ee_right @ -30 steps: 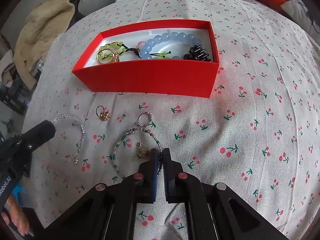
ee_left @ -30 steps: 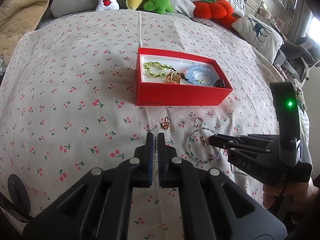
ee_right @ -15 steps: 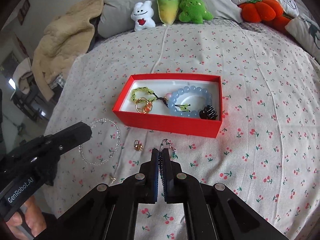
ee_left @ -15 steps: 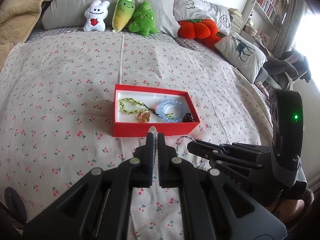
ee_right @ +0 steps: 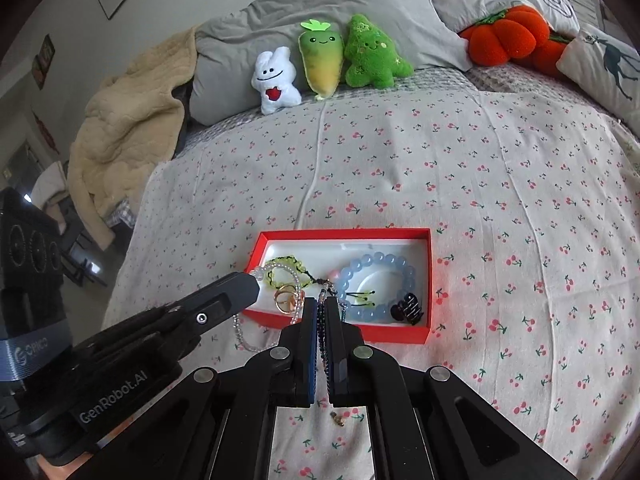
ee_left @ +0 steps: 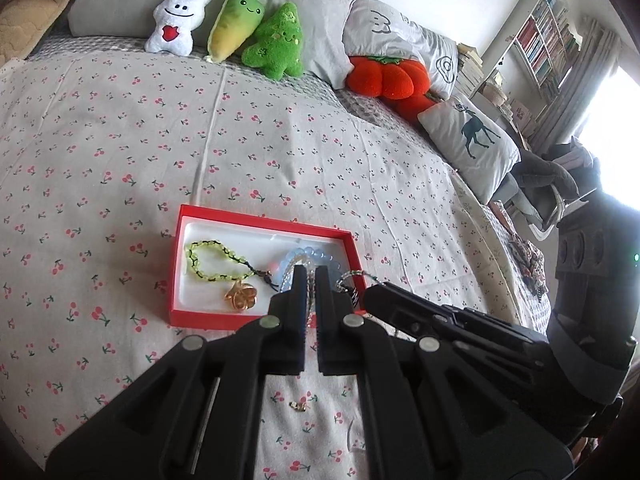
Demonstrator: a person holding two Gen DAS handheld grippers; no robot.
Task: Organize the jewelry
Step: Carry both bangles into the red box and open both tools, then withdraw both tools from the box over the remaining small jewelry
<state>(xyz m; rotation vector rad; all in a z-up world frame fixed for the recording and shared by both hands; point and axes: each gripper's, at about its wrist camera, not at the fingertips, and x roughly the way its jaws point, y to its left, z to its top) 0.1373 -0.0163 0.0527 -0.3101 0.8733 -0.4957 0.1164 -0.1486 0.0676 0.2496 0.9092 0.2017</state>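
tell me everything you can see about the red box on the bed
The red box is a shallow, open rectangular tray, apparently cardboard, red outside with a white lining. It sits flat on the cherry-print bedspread, in front of both grippers. Inside lie a green beaded bracelet, a gold ring, a pale blue beaded bracelet and a dark hair clip. No lid is visible. The bracelets held in the grippers hang in front of its near wall; contact is unclear.

Seen from the right wrist camera, the black body of the left gripper [ee_right: 256, 286] is showing "GenRobot.AI" in pale letters along its side. A blue strap [ee_right: 28, 354] wrapped around that same gripper is reading "ORICO" in white.
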